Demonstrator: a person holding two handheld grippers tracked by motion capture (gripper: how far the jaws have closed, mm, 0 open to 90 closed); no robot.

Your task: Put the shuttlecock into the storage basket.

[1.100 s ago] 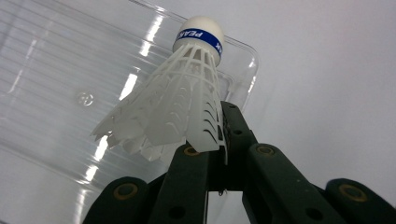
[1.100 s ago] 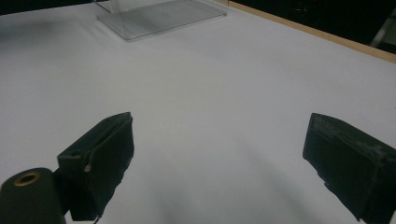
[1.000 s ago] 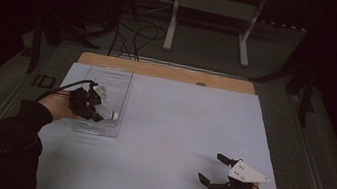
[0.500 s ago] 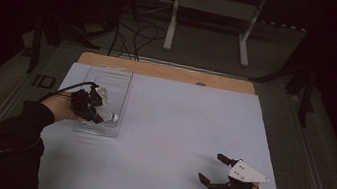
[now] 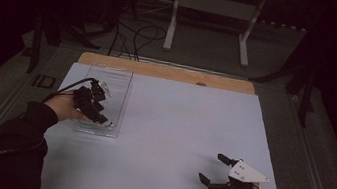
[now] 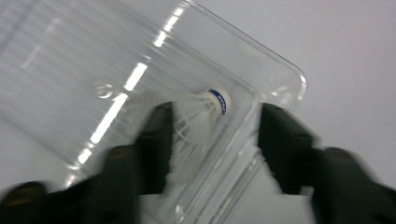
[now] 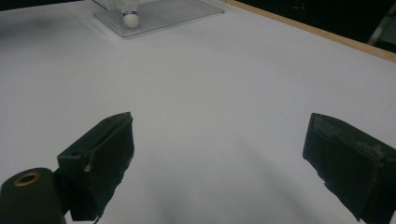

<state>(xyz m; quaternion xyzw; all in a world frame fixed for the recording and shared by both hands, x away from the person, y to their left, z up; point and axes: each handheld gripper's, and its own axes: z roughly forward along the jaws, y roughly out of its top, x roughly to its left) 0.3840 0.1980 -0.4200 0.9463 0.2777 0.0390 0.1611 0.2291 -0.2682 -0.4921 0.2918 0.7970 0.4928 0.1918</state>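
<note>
The left gripper [image 6: 212, 140] has just been opening over the clear tray [image 6: 280, 70]; its jaws now stand apart, and the shuttlecock [image 6: 196, 121] lies loose in the tray's corner, beside one jaw, apparently released. The drop-off looks done. The right gripper [image 7: 217, 158] rests with jaws wide apart and empty on the worktop [image 5: 177, 126], well apart from the tray

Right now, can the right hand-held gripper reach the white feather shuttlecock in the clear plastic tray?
Probably not without moving: the right hand-held gripper sits far across the table, while the shuttlecock lies in the tray.
</note>
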